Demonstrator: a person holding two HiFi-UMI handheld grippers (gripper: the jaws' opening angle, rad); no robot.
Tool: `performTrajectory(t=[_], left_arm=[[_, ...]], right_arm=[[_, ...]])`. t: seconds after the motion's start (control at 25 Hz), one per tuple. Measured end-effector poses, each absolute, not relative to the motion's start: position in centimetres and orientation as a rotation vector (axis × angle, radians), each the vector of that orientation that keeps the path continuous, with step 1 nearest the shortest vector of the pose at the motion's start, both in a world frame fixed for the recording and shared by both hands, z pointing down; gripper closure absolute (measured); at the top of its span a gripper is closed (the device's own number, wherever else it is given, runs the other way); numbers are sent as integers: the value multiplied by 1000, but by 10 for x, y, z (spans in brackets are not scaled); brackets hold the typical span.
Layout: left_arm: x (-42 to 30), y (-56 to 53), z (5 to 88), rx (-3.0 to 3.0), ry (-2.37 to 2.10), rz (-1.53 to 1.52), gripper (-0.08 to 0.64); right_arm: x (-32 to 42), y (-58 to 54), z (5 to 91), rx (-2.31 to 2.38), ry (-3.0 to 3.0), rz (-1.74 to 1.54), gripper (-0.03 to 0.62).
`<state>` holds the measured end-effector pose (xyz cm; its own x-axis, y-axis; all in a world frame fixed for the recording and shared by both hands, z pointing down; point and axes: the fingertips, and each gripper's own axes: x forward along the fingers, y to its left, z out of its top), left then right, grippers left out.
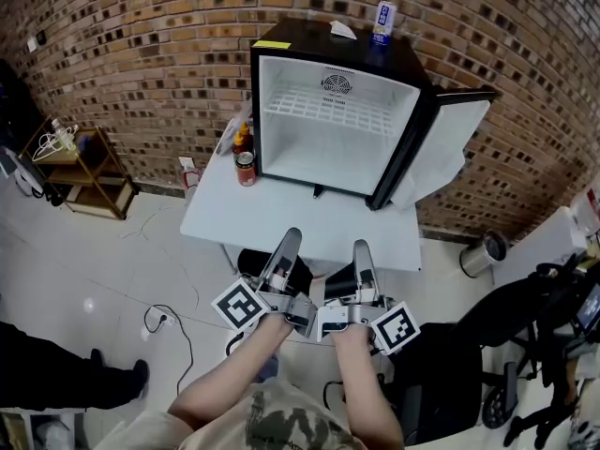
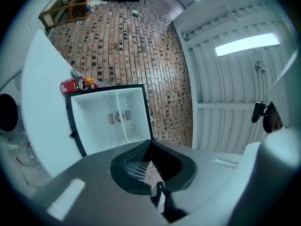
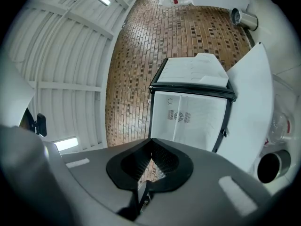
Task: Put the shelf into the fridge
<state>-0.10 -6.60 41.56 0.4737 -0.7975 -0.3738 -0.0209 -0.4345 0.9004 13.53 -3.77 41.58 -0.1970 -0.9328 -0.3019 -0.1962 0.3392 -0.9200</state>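
Observation:
A black mini fridge (image 1: 281,59) stands open on a white table (image 1: 281,223), its door (image 1: 450,143) swung out to the right. A white wire shelf (image 1: 328,111) lies level inside, high in the white interior. Both grippers are held side by side in front of the table's near edge, well short of the fridge and pointing at it. The left gripper (image 1: 291,237) is shut with nothing in it, and so is the right gripper (image 1: 361,248). In the two gripper views the left gripper (image 2: 149,146) and the right gripper (image 3: 151,147) have their jaws together, with the fridge (image 2: 110,119) (image 3: 188,114) ahead.
A red can (image 1: 246,169) and a bottle (image 1: 242,139) stand on the table left of the fridge. A blue-white can (image 1: 383,22) sits on the fridge top. A wooden rack (image 1: 89,172) is at the left, a steel bin (image 1: 487,248) and a black chair (image 1: 525,345) at the right. A cable (image 1: 169,326) lies on the floor.

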Motion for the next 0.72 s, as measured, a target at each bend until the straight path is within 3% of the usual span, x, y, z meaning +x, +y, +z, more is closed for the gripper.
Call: performTrajectory(t=[0.72], left_arm=[[-17, 33, 400, 1815, -680, -1084, 561]], right_arm=[[119, 56, 400, -989, 1675, -952, 592]])
